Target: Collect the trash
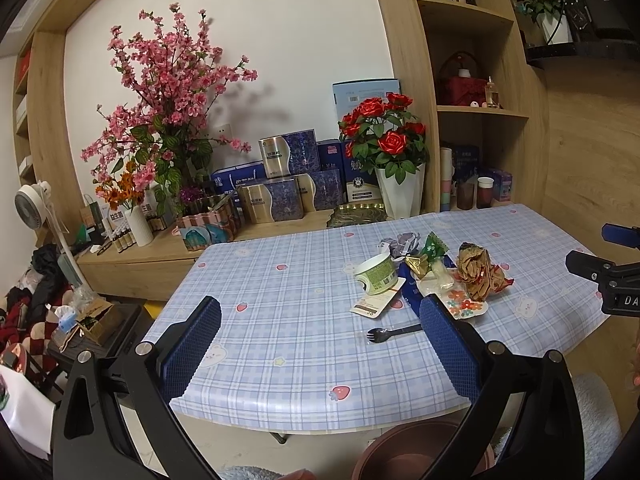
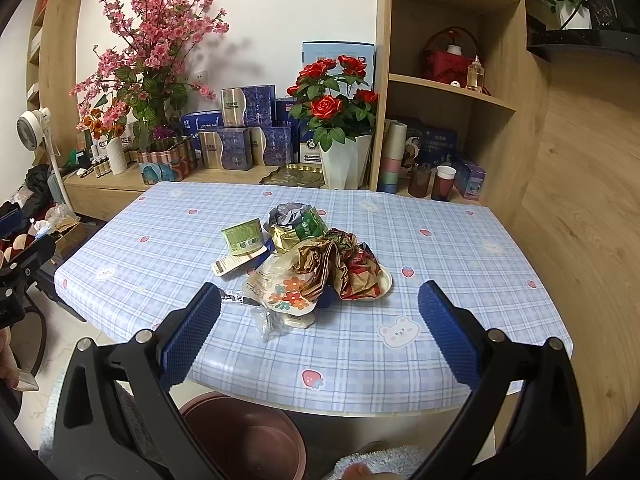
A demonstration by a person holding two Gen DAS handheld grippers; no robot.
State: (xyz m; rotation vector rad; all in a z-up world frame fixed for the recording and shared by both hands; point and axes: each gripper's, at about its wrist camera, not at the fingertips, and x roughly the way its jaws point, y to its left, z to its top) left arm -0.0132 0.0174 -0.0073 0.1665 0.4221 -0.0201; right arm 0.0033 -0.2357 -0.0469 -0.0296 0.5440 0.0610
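A pile of trash lies mid-table: a tipped green paper cup (image 1: 376,273) (image 2: 243,235), crumpled brown and red wrappers (image 1: 480,276) (image 2: 344,268), a green packet (image 1: 434,245) (image 2: 312,224), a flowered plastic bag (image 2: 286,292) and a black plastic spork (image 1: 394,332). My left gripper (image 1: 320,320) hangs open above the table's near edge, left of the pile, holding nothing. My right gripper (image 2: 319,304) is open too, just short of the pile. A brown bin (image 2: 248,436) (image 1: 404,456) stands on the floor under the near edge.
The table (image 1: 280,344) (image 2: 440,248) wears a blue plaid cloth. Behind it a wooden counter carries flower pots (image 2: 340,120), blue gift boxes (image 1: 280,188) and a tray. Shelves rise at right. A fan (image 1: 34,208) and clutter stand at left.
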